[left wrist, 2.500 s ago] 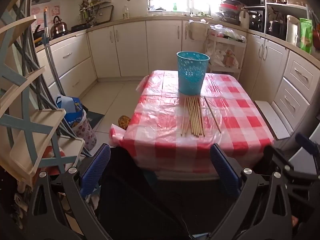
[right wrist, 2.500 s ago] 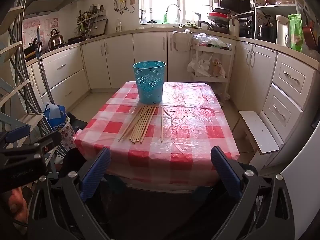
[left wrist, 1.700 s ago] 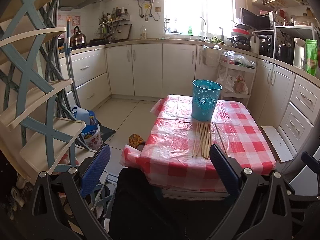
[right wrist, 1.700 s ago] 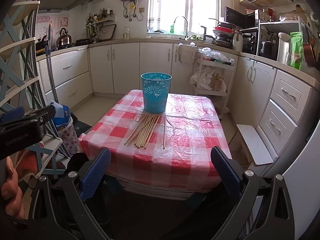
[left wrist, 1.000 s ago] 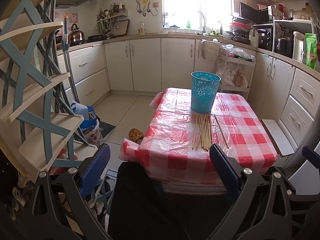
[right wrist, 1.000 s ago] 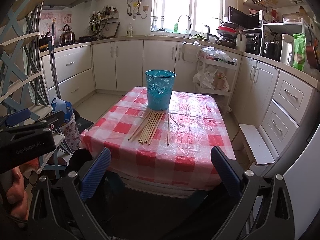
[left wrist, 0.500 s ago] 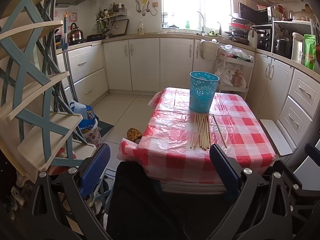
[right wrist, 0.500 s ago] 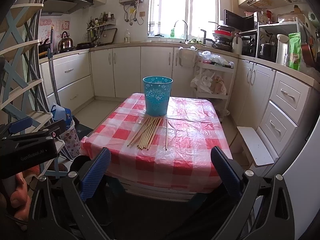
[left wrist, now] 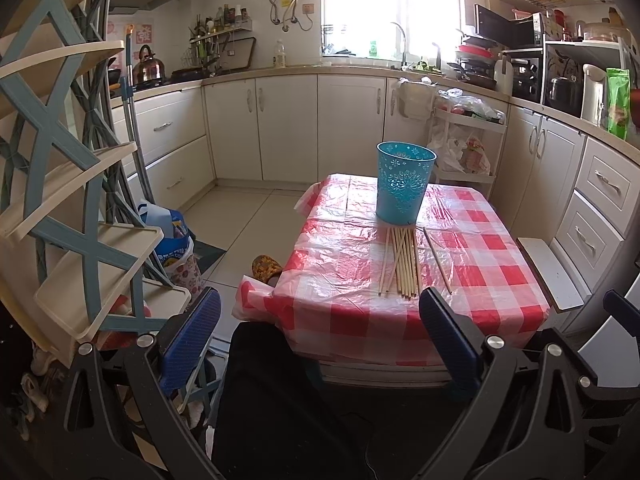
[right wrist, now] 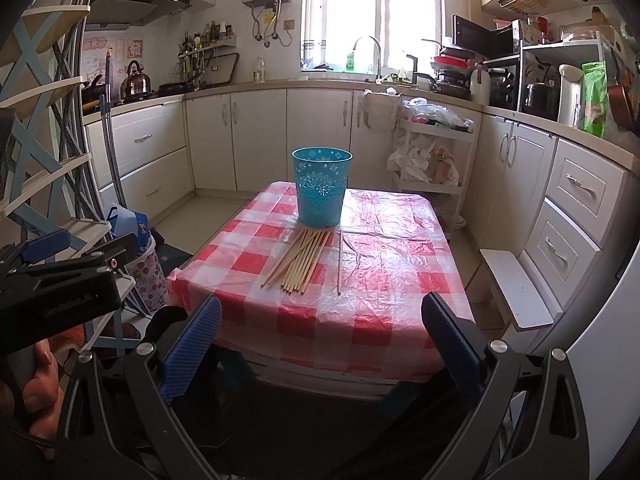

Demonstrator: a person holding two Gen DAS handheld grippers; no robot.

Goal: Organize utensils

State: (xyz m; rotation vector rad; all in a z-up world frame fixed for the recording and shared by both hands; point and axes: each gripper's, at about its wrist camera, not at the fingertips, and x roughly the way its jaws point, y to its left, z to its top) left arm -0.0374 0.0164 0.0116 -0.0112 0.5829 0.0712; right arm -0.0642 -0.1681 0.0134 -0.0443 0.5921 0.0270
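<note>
Checked red-and-white tablecloth (right wrist: 384, 276), turquoise bucket (right wrist: 321, 188) upright on it, wooden chopsticks (right wrist: 306, 260) lying loose just before it, one stick apart, left gripper (left wrist: 320, 332) and right gripper (right wrist: 320, 332) both spread wide short of the table, holding nothing, blue-framed shelf rack (left wrist: 60, 184) at left.

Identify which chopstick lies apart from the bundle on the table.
The single chopstick on the right: it lies alone on the checked tablecloth, a clear gap from the fanned bundle in front of the blue bin.

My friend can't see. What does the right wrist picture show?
A bundle of chopsticks lies on a red checked table in front of a blue bin, with one stick apart. The open right gripper waits short of the table, in a kitchen.
</note>
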